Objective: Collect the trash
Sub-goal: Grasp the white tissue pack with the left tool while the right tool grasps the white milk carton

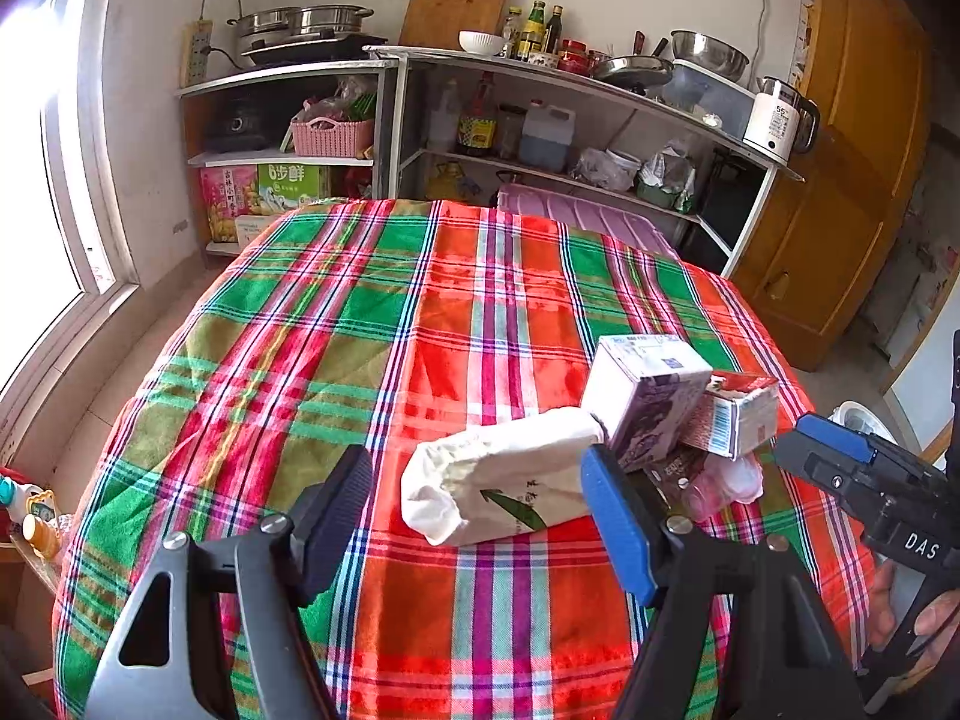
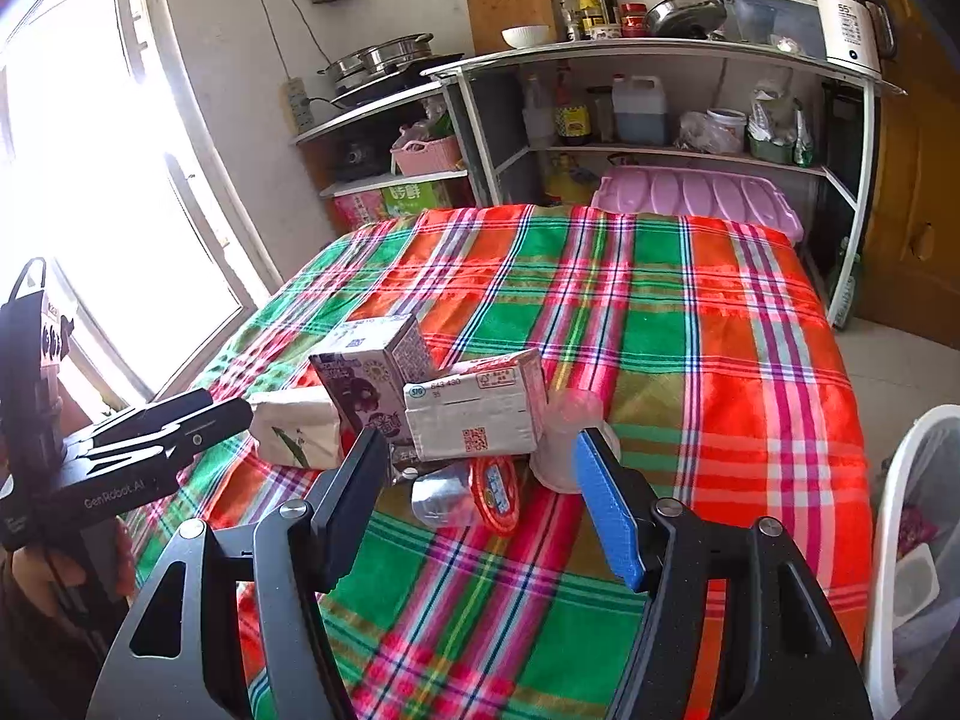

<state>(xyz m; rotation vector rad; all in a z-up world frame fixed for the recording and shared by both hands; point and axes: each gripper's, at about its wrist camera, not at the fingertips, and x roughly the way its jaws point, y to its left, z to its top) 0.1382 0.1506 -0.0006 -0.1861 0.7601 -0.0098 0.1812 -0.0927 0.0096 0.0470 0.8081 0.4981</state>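
Nearest in the left wrist view, the left gripper [image 1: 480, 516] has its jaws released and spread wide, angled down over the plaid tablecloth [image 1: 390, 312]. A white paper tissue pack [image 1: 498, 480] lies loose between the fingers, untouched. In the right wrist view, the right gripper [image 2: 480, 492] is also released and angled down, framing a small clear bottle with a red label [image 2: 474, 495] and a cloudy plastic cup [image 2: 567, 438].

Just beyond, at twelve o'clock, the rest of the trash leans in a heap: a purple drink carton [image 2: 372, 384] propped against a red and white carton [image 2: 480, 408]. A white bin [image 2: 900, 540] stands at three o'clock, off the table edge.

The risk is likely the pile itself. The cartons rest on one another, so pulling one item may topple the others. The two grippers are close, so they could collide.
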